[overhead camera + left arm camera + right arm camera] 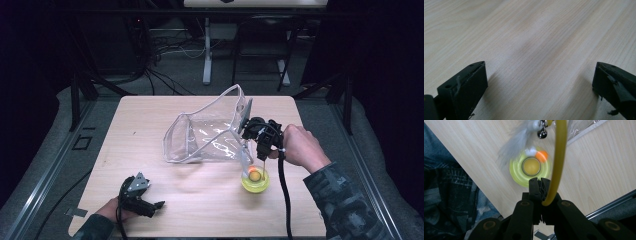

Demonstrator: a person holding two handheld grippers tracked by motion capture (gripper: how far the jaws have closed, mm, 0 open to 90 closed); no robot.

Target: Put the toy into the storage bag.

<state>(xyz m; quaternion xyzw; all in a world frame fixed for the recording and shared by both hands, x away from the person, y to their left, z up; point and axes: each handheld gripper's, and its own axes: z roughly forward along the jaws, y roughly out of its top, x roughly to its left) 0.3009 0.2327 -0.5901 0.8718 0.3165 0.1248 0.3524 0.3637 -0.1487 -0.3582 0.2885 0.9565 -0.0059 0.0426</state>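
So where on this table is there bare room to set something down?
Bare wood runs along the table's far-left edge, left of the clear bag, and between the bag and the left gripper. It is crowded at the right, where the right gripper hangs over the yellow toy.

A pale wooden table (150,115) stood on grey floor (180,75). Behind its far edge, dark cables (160,50) lay tangled on the floor beside the white legs (207,55) of another stand. Black frame posts (75,95) rose at the table's far left and right corners. A metal rail (37,185) ran along the left side.
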